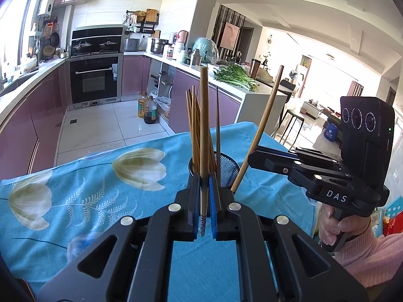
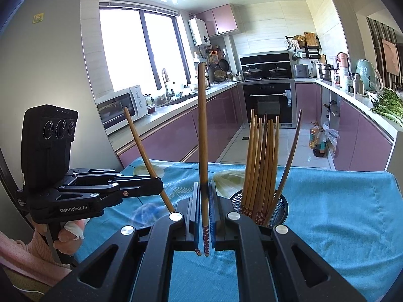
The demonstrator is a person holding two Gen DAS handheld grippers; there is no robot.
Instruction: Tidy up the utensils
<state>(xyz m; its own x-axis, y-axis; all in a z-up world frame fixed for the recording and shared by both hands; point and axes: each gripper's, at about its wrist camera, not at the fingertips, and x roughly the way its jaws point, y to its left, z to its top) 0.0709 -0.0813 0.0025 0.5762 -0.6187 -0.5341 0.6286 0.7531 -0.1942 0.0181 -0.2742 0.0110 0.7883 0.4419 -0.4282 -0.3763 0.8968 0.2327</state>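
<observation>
Clamped in each gripper, left [image 1: 205, 196] and right [image 2: 204, 201], one chopstick [image 1: 204, 136] is held upright. Being light, stiff and slippery, it is best gripped near the patterned end.

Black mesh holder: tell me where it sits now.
The black mesh holder stands on the blue floral tablecloth, just right of the right gripper in the right wrist view, with chopsticks upright inside.

Daylight from a wide window [image 2: 141, 47] fills a kitchen of mauve cabinets [image 1: 22, 125], built-in oven [image 1: 94, 79] and white-tiled floor [image 1: 105, 123].
</observation>
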